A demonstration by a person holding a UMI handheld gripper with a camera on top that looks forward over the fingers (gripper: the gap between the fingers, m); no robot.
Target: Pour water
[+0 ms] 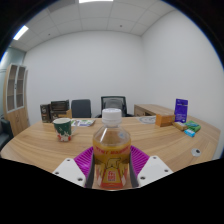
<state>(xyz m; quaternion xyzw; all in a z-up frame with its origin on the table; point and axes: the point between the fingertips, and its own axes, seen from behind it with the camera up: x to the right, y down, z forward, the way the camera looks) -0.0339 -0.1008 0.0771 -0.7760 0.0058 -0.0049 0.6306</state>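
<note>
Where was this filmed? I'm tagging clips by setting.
Probably an office meeting room: a large wooden table, office chairs along the far side, and plain white walls with ceiling strip lights. The gripper holds a bottle between its jaws.

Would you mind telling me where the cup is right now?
In the gripper view, the cup stands on the table, beyond the fingers and left of the bottle, which sits between the gripper's pads.

Clear glossy plastic bottle (111, 150) with smooth white cap, paper-like label; matt magenta pads (84, 158) on the hand-held gripper (111, 163); smooth, light wood-grain desk (160, 140).
</note>
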